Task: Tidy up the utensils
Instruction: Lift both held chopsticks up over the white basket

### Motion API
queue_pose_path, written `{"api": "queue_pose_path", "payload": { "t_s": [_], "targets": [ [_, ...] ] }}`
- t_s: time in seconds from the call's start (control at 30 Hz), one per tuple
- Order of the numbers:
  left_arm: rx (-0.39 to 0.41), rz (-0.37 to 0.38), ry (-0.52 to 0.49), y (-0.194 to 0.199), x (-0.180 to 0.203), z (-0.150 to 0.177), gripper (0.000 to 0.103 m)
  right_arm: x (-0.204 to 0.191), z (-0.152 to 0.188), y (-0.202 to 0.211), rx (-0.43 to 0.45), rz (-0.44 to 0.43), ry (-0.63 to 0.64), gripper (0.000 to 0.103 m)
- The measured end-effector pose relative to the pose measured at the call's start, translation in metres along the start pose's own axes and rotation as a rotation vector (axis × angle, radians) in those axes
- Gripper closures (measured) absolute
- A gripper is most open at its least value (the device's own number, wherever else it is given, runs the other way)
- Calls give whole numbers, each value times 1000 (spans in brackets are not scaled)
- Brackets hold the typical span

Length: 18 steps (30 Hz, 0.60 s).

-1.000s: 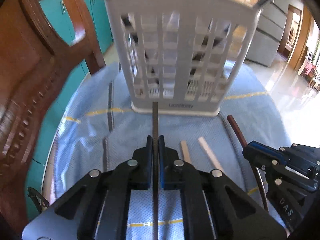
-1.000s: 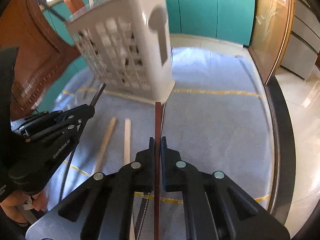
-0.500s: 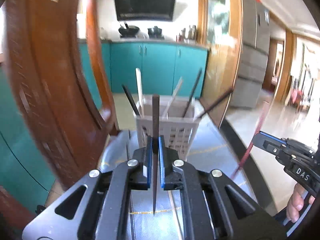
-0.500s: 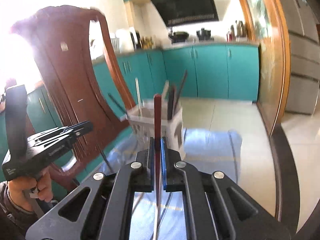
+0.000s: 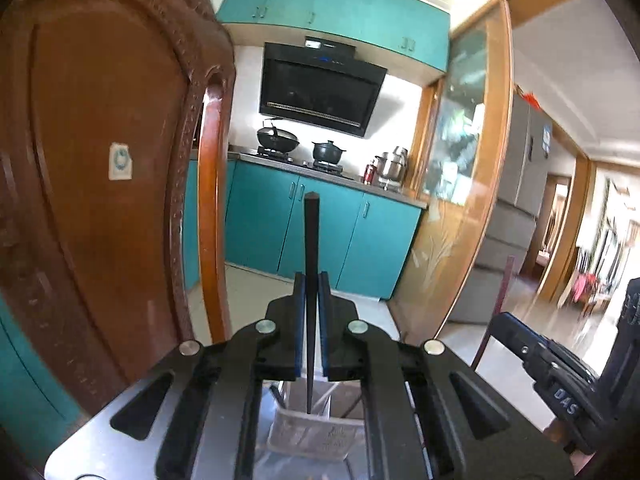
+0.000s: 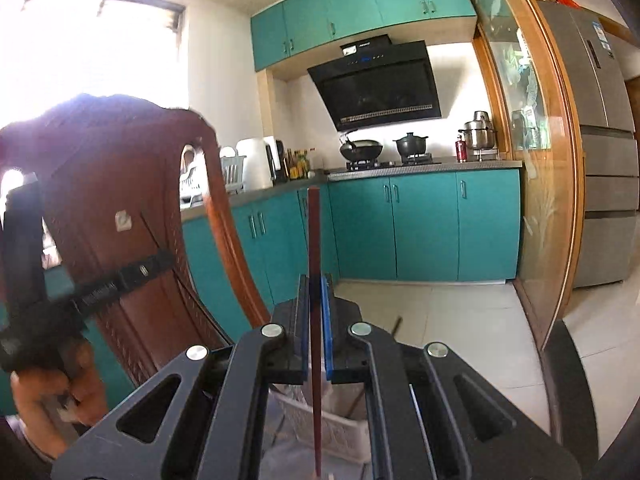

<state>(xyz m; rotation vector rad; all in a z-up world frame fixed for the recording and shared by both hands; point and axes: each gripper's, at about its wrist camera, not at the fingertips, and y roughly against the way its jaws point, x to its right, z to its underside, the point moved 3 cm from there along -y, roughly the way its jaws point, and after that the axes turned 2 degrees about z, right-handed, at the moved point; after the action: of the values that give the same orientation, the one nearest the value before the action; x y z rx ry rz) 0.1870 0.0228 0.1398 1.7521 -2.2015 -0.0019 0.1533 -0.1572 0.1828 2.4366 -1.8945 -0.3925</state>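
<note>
Left wrist view shows me the left gripper [image 5: 311, 300] with its blue-lined pads pressed onto a dark chopstick [image 5: 311, 248], which stands nearly upright between them, thick end up against the teal cabinets [image 5: 320, 232] and thin tip pointing down toward the white slotted utensil basket [image 5: 316, 432] that I can just see below the jaws. A carved wooden chair back [image 5: 100, 168] fills the left side of that view, and the right gripper [image 5: 552, 376] shows at the lower right edge with a reddish stick rising from it. From the right wrist view, I see the right gripper [image 6: 316, 308] pinching a reddish-brown chopstick [image 6: 314, 248] in the same way, upright between its pads, with its lower end running down in front of the same basket [image 6: 336, 428], where other sticks lean. At the left of this view a person's hand [image 6: 48, 392] grips the handle of the left gripper [image 6: 160, 260], blurred, in front of the chair back [image 6: 120, 184]. Behind both, a range hood [image 6: 380, 84] hangs over a stove carrying a wok [image 6: 360, 148] and a black pot [image 6: 410, 142].
</note>
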Motion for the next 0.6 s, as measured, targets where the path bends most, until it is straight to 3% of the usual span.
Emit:
{"api": "queue_pose_path", "payload": {
  "t_s": [0.1,0.23,0.4,0.6],
  "targets": [
    [-1,-36,18,-27,-8,6,96,5,-2,-14,43,28,-37,97],
    [-60,-76,-10,-64,-8,29,96,15,5,-37,69,71,-57,97],
    [-143,-80,-52,-88,-6,55,96,16,26,-63,6,104,-1,97],
    [-180,-86,-77,-90,-8,72,96,16,51,-81,-73,102,19,97]
  ]
}}
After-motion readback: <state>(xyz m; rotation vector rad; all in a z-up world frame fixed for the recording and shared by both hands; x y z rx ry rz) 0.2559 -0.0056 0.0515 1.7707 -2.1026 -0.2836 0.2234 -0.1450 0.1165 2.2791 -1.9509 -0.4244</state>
